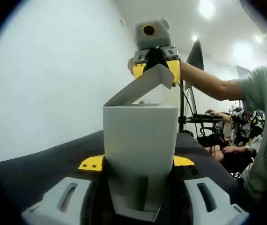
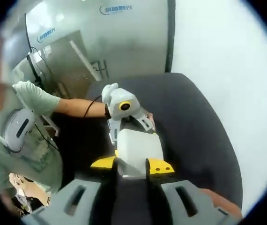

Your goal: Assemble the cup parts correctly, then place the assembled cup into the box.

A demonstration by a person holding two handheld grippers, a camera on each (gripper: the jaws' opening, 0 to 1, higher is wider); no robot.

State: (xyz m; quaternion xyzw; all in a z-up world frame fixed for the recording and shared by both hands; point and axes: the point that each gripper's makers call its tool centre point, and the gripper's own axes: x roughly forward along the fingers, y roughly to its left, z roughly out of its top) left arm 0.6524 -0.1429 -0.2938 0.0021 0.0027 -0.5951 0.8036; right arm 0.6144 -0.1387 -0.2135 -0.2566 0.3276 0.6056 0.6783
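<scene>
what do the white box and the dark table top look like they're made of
Box: probably thin matte white card or paperboard; its lid flap is a thin flat sheet bent up along a crease, and the walls show no gloss. Table: a dark grey, matte surface with no reflections, perhaps cloth or a rubbery mat; the pictures leave that open.

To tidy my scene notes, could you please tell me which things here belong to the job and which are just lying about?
Job: white cardboard box, its lid flap raised; left claw holding the box; right claw gripping the flap.
Lying about: dark grey tabletop; black monitor on a stand; seated person in a patterned shirt; frosted glass wall.
</scene>
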